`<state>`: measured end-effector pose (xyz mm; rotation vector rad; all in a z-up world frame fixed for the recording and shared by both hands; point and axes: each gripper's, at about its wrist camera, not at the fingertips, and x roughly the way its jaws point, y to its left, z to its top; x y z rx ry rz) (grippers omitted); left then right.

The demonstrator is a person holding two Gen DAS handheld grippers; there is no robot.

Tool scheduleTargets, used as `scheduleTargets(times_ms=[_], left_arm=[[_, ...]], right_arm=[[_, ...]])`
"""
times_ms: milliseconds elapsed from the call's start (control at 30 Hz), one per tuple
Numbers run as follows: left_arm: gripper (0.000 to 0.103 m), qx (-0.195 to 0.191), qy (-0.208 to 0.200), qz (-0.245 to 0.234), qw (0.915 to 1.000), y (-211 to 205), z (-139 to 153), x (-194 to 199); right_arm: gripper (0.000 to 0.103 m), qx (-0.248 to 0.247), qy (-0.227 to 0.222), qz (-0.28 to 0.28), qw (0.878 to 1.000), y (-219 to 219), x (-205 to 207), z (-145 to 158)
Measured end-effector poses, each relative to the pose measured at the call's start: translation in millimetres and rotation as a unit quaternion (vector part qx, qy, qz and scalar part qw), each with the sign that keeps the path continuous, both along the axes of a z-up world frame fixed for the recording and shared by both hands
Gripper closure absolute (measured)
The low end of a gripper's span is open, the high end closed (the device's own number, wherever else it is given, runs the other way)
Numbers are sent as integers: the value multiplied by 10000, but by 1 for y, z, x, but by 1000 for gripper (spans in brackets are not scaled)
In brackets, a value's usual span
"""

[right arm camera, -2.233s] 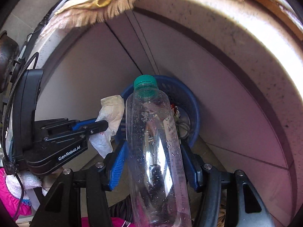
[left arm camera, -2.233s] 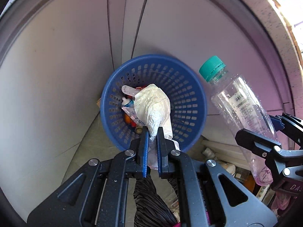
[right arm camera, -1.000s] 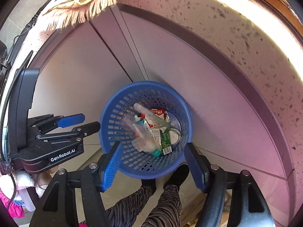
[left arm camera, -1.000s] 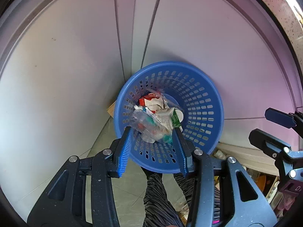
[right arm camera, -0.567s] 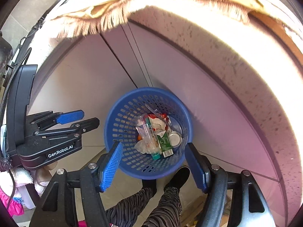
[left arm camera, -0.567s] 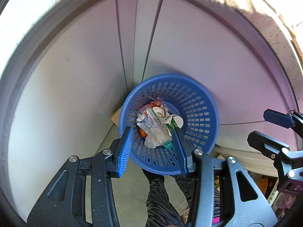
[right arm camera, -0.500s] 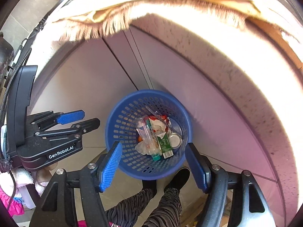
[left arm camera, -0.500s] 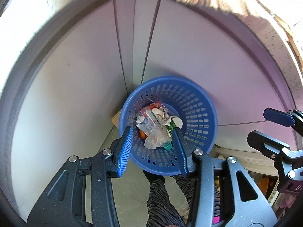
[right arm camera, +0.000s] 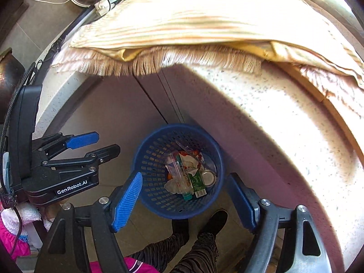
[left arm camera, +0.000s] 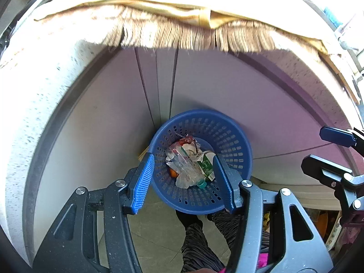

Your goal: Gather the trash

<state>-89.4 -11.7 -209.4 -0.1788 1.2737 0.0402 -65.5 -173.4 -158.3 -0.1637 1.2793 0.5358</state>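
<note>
Your left gripper (left arm camera: 182, 179) is closest in the left view. Its blue pads (left arm camera: 143, 182) stand apart and its jaws are opening. Nothing is held between them. Your right gripper (right arm camera: 184, 198) is the same in the right view: its blue pads (right arm camera: 126, 201) are wide apart, its jaws are opening, and they hold nothing. Each gripper also shows at the side of the other one's view, apart from it.

Below the grippers you can see your legs in striped trousers (right arm camera: 200, 243) and dark shoes (right arm camera: 216, 220) on the tiled floor (left arm camera: 154, 234).

Just past your shoes stands the blue basket (right arm camera: 147, 159), on the floor. It sits right beside the pale cabinet doors (left arm camera: 109, 127). The trash is inside the basket, at the bottom. There is a clear plastic bottle (right arm camera: 176, 173) with a green cap, lying on its side. A crumpled white wrapper (right arm camera: 173, 185) lies by it. A green carton (right arm camera: 198, 183) lies next to the bottle, and a round tin (right arm camera: 208, 177) is just beside the carton. A red and white packet (right arm camera: 190, 157) lies behind them.

Higher up is the speckled stone counter (right arm camera: 284, 136). A striped cloth with a fringe (right arm camera: 193, 29) hangs over its edge.
</note>
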Motion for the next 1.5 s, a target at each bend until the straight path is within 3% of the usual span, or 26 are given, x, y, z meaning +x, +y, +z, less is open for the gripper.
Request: scheduleTargets(times_ms=[333, 600, 733, 967, 1167, 1267, 1300, 1500], left_arm=[[40, -21, -316, 79, 9995, 6, 40, -5], [40, 148, -895, 129, 9958, 4, 93, -1], [30, 209, -1212, 238, 9921, 3, 122, 5], [26, 296, -1734, 392, 9836, -6, 170, 20], [16, 435, -2205, 483, 9732, -17, 210, 33], [8, 493, -2369, 504, 9690, -25, 226, 37], [6, 522, -2421, 511, 9675, -28, 230, 38], [1, 567, -2618, 601, 9616, -40, 251, 43]], right_arm=[[16, 238, -208, -130, 9994, -10, -5, 31], [14, 585, -532, -78, 9968, -17, -3, 73], [13, 723, -773, 0, 9944, -21, 5, 97], [13, 1099, -1123, 31, 9876, -36, 24, 138], [11, 1431, -1530, -22, 9778, -50, 38, 174], [8, 1569, -1635, -101, 9739, -56, 44, 187], [0, 1647, -1694, -137, 9716, -59, 45, 191], [0, 1837, -1854, -271, 9650, -72, 53, 203]])
